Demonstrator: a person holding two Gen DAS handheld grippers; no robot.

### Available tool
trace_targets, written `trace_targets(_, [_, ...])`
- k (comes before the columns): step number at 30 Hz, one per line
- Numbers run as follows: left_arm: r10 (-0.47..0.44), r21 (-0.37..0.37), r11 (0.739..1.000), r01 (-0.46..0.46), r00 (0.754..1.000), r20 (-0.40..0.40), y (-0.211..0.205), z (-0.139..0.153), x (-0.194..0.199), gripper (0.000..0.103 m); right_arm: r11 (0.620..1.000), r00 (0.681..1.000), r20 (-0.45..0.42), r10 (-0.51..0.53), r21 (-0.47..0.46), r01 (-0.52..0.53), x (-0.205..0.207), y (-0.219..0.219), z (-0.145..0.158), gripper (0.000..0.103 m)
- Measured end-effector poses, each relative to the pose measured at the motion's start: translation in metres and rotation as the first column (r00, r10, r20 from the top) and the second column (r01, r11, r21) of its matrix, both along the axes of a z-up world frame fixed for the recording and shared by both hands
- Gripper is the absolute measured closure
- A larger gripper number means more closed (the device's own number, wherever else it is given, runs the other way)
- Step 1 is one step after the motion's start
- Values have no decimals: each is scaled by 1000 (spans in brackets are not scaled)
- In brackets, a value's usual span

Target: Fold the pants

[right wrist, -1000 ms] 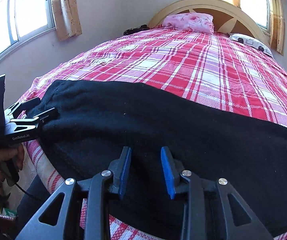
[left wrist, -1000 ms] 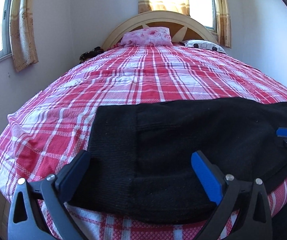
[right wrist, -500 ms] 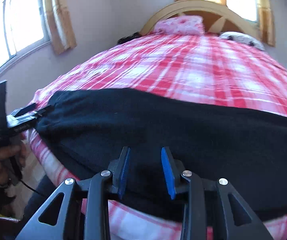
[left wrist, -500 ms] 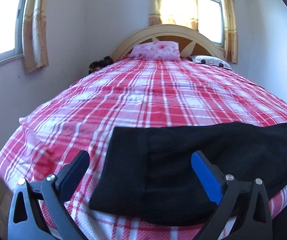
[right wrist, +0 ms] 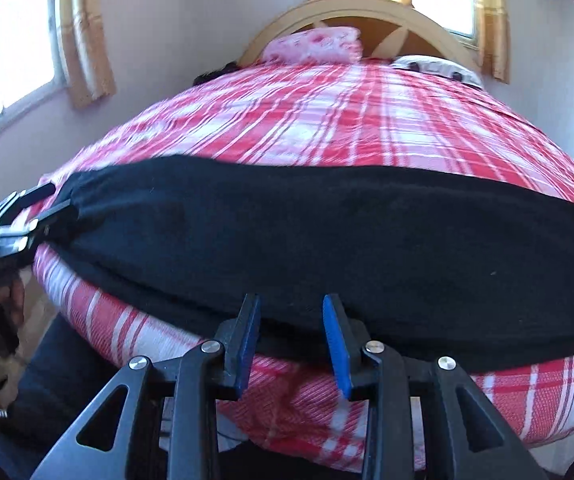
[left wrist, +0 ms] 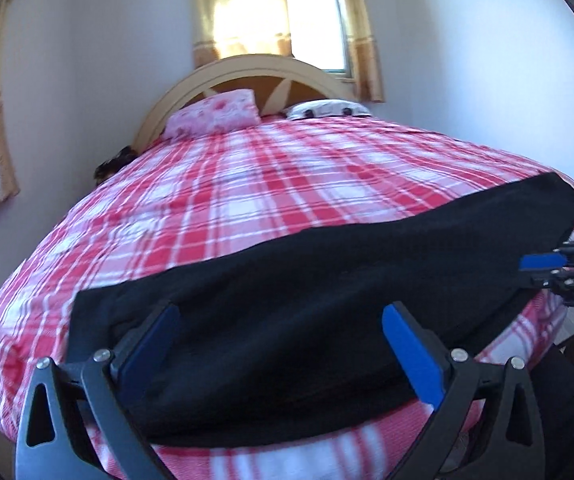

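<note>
Black pants [left wrist: 307,312] lie folded lengthwise across the foot of the bed, near its front edge; they also show in the right wrist view [right wrist: 327,248]. My left gripper [left wrist: 283,344] is open, its blue pads spread wide over the pants' left end without holding it. My right gripper [right wrist: 291,340] is partly open, its pads at the pants' near edge with a gap between them and no cloth between the pads. Each gripper shows at the edge of the other's view: the right [left wrist: 555,268] by the pants' right end, the left [right wrist: 27,220] by their left end.
The bed has a red and white plaid cover [left wrist: 287,184], a pink pillow [left wrist: 215,116] and a white pillow [left wrist: 327,109] by the arched wooden headboard [right wrist: 351,16]. Walls and curtained windows stand on the left and behind. The bed's front edge drops off just below the pants.
Both grippers have pulled back and lower toward the bed's front edge, so the pants look smaller and farther. The pants lie still. Neither jaw opening has changed.
</note>
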State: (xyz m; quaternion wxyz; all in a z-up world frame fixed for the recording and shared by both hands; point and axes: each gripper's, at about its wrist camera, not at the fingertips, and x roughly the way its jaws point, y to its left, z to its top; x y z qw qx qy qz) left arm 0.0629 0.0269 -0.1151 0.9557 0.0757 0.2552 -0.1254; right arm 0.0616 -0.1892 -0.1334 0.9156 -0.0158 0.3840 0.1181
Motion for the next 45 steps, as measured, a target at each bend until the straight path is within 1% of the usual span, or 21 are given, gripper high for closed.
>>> trace_targets(1, [-18,-10,1000,18,1000,-6,-6,-1,1,0,1000,1000,-18,-4,3,4,3,-2,-2,69])
trace_targets(3, [-55,-26,998,53,997,-63,-17,-11,7,0,1000,1000,-30,-7,2,7,5,-2,-5,69])
trace_targets(6, [-105,-27,994,102,983,-151,-28,-28,8,0,999,999,-40,9,-33,-10,3,1,-12,69])
trace_targets(7, [-114,-19,993,113,980,-164,-31,-32,5,0,999,999,-40,14,-44,-16,1,2,-12,69])
trace_targets(9, [-116,17,993,120,984,-137,-35,-33,-3,0,999,999,-42,20,-50,-22,-2,2,-11,69])
trace_targets(13, [-122,3,992,124,982,-143,-37,-32,-4,0,1000,999,-46,13,-9,-14,-11,-8,-8,69])
trace_targets(16, [-123,6,992,125,982,-145,-39,-33,-5,0,1000,1000,-21,8,-26,-9,-18,-11,-8,69])
trace_targets(21, [-143,28,989,148,980,-142,-37,-30,-9,7,998,999,-7,35,-44,-35,-21,-7,-7,69])
trace_targets(23, [-145,21,989,149,978,-147,-36,-32,-10,7,998,999,-11,47,-52,-47,-20,-5,-8,69])
trace_targets(25, [-141,17,989,145,979,-146,-36,-32,-8,7,995,998,-3,55,-83,-55,-19,1,-11,69])
trace_targets(28, [-143,22,989,147,980,-137,-36,-30,-7,19,994,998,15,57,-95,-55,-16,5,-11,69])
trace_targets(29, [-143,23,989,148,980,-138,-36,-30,-6,23,994,998,19,55,-94,-53,-15,5,-11,72])
trace_targets(30, [-148,20,988,152,979,-140,-36,-30,-5,25,994,998,21,55,-93,-53,-14,6,-11,78])
trace_targets(31, [-159,14,987,163,977,-143,-36,-30,-5,32,994,998,25,59,-97,-56,-13,7,-11,82])
trace_targets(32, [-169,13,985,173,975,-142,-36,-30,-6,40,993,998,27,60,-103,-57,-13,8,-11,93])
trace_targets(33, [-178,17,983,182,974,-139,-37,-29,-7,45,991,997,28,67,-114,-63,-13,10,-11,98])
trace_targets(35, [-202,28,978,208,969,-140,-40,-28,-9,71,989,996,35,80,-126,-75,-15,11,-10,101])
trace_targets(38, [-211,31,975,218,966,-147,-39,-25,-11,85,989,995,40,91,-120,-85,-20,11,-7,102])
trace_targets(41, [-219,-5,975,220,964,-152,-33,-23,-12,90,990,994,53,96,-109,-90,-26,8,1,103])
trace_targets(43, [-223,-41,975,220,961,-161,-27,-23,-13,90,990,994,55,99,-102,-93,-27,7,3,103])
trace_targets(45, [-226,-46,974,221,960,-167,-26,-25,-14,90,990,994,37,107,-100,-103,-27,6,2,103])
